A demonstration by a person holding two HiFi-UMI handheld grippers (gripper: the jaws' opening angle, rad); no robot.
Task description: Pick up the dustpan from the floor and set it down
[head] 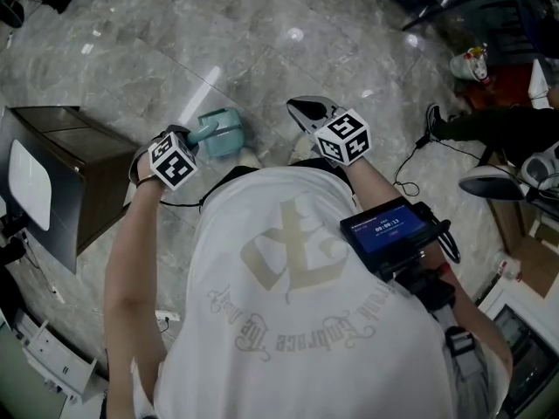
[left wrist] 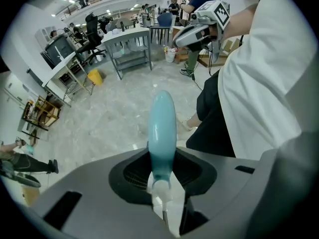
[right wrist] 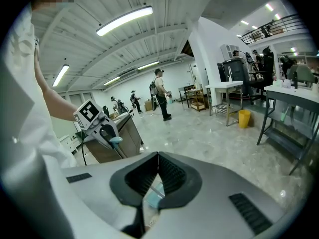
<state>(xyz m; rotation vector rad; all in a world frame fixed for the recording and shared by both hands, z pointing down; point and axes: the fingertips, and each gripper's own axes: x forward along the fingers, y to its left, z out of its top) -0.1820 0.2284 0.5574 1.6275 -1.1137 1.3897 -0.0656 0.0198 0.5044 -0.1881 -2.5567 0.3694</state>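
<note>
Already the pick-up half of the job looks done: the left hand-held gripper [head: 189, 144] points straight down with its jaws partly closed and clamped on the pale blue handle [left wrist: 162, 128] of the dustpan [head: 225, 133]. The handle runs out between the jaws and past their tips. The pan itself sits just beyond the tips, on the side toward the person's body. From the right gripper view the left hand-held gripper and the handle appear to be raised, with the floor [head: 262, 51] well below them, so I judge the dustpan to be hanging clear of the floor, though no view shows its underside. The right hand-held gripper [right wrist: 158, 155] is held out in front at a shallow downward slant, its jaw tips meeting and nothing between them; it plays no part in the grip. A dark brown cabinet [head: 87, 160] stands near the left hand-held gripper, on its outer side. What remains is the set-down. That calls for lowering the pan until it rests flat and steady on the floor under the left hand-held gripper, keeping it away from the cabinet and the person's feet. Only then should the jaws spread enough to free the handle, and the gripper lift straight away. Since the grip is on a smooth, rounded handle, the pan could swing or twist if it is tipped on the way.
</note>
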